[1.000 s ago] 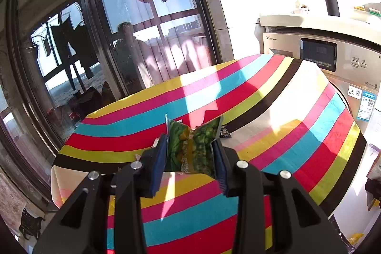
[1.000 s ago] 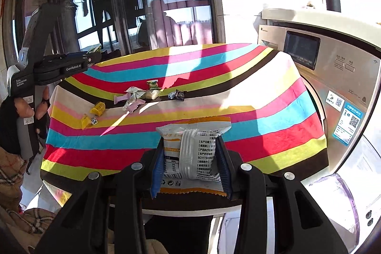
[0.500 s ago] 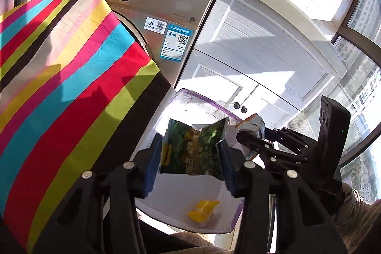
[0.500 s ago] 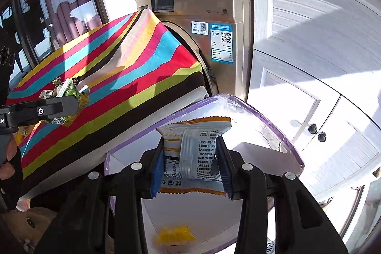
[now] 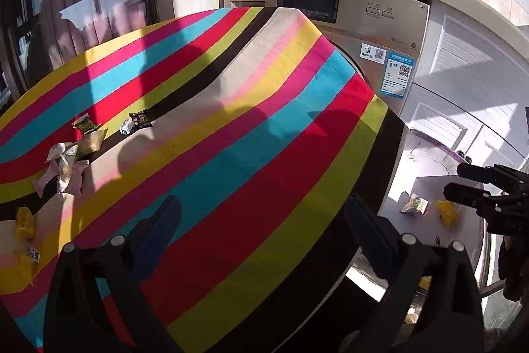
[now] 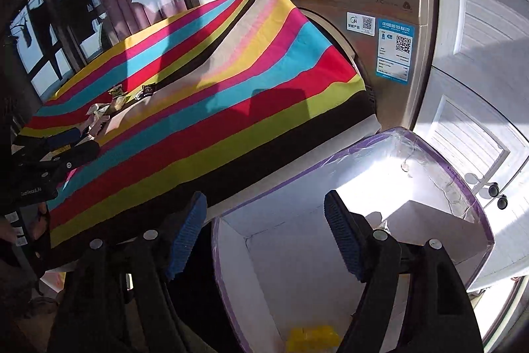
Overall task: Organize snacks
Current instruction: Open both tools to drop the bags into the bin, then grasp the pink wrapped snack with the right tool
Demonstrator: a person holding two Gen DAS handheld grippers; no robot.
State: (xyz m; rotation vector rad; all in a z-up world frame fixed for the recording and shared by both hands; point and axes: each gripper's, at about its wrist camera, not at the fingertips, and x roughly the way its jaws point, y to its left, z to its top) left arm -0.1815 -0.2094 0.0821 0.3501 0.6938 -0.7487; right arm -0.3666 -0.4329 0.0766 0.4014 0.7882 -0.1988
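A worktop (image 5: 231, 154) draped in a cloth of pink, blue, red, yellow, black and cream stripes carries a scatter of small snack packets along its left side. A dark packet (image 5: 140, 120) and a small white one (image 5: 126, 126) lie touching on the far side, with a green packet (image 5: 84, 124) and a pale yellow one (image 5: 92, 142) just left of them. Nearer, a cluster of white and pink wrappers (image 5: 64, 169) lies heaped together. Two yellow packets (image 5: 24, 222) sit apart at the near left edge.

Two snack packets (image 5: 415, 204) in one box (image 6: 463, 187); roughly ten on striped cloth (image 5: 231, 138) (clustered).
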